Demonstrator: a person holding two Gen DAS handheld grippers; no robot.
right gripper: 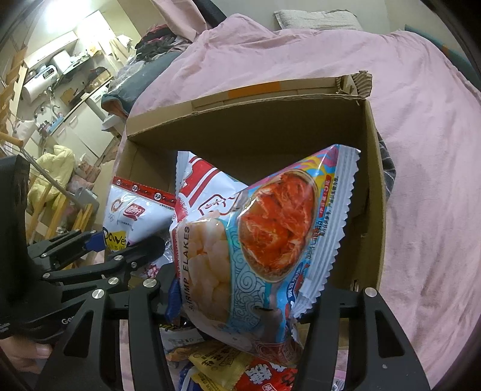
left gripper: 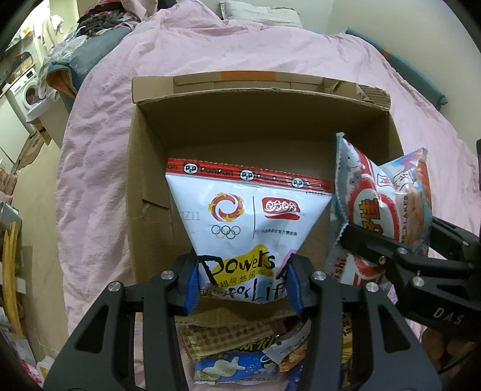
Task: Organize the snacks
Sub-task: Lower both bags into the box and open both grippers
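Note:
An open cardboard box (left gripper: 150, 168) (right gripper: 372, 168) sits on the pink bed. My left gripper (left gripper: 243, 282) is shut on a white PanPan snack bag (left gripper: 240, 216) and holds it over the box's near edge; the bag also shows in the right wrist view (right gripper: 135, 213). My right gripper (right gripper: 237, 300) is shut on a blue shrimp flakes bag (right gripper: 264, 240), with a red and white snack bag (right gripper: 204, 186) pressed behind it, over the box's right side. In the left wrist view these bags (left gripper: 375, 207) and the right gripper (left gripper: 387, 243) are at right.
Several loose snack packets (left gripper: 240, 355) (right gripper: 228, 370) lie on the bed in front of the box. The pink duvet (left gripper: 210, 51) surrounds the box. A pillow (right gripper: 315, 18) lies at the head. Clutter and a washing machine (left gripper: 27, 90) stand left of the bed.

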